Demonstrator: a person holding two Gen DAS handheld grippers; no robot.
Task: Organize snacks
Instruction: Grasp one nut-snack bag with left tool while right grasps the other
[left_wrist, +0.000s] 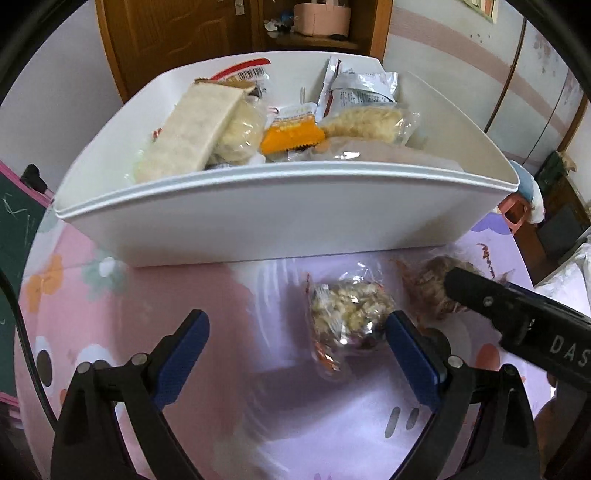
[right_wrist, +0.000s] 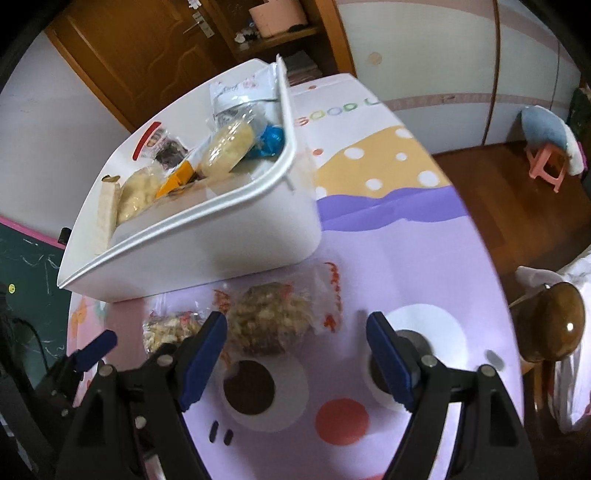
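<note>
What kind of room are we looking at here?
Most likely a home, perhaps a child's room: a cartoon-print table cover, a small pink stool on a wooden floor, a wooden door, and a white bin of snacks.

Both tools (left_wrist: 295, 339) (right_wrist: 295, 339) angled down, agape

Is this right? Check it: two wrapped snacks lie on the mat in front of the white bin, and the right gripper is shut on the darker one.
Not quite. The right gripper is open and holds nothing, as the right wrist view shows. The darker snack and the paler snack do lie on the mat before the white bin.
</note>
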